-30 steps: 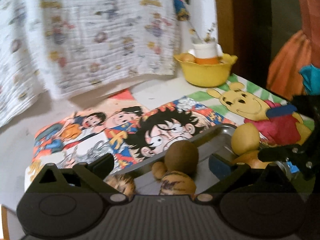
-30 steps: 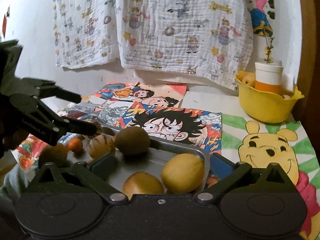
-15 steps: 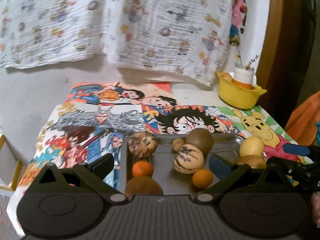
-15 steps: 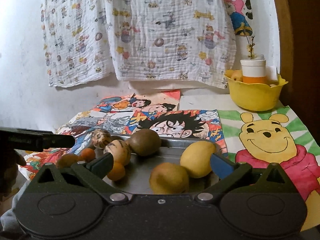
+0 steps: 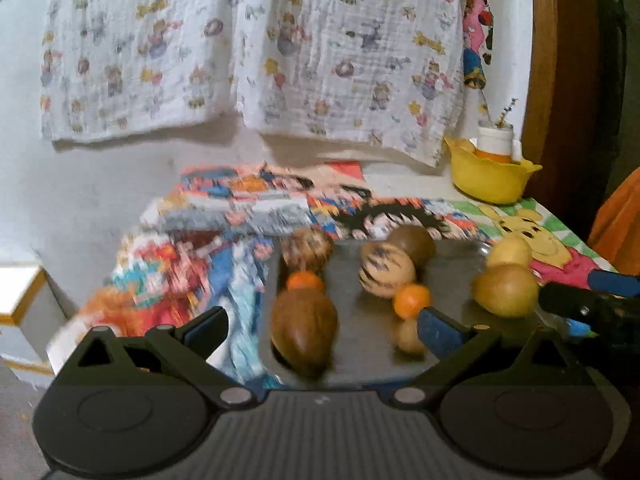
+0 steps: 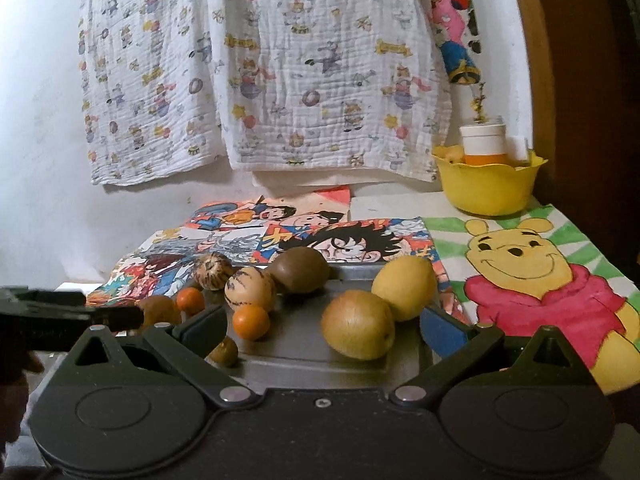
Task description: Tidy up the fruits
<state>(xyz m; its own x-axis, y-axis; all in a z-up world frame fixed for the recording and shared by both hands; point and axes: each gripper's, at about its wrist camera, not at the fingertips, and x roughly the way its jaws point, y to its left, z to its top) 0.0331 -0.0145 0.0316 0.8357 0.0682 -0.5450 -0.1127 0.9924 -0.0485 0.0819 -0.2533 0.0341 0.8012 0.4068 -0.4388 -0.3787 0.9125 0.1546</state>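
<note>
Grey metal tray (image 6: 304, 344) carrying mixed round fruits (image 6: 358, 330), we are holding our left gripper (image 5: 324, 330) and right gripper (image 6: 322, 326) wide apart, both gripping nothing.

Printed cloth (image 6: 256, 68) on white wall (image 6: 36, 160)
</note>
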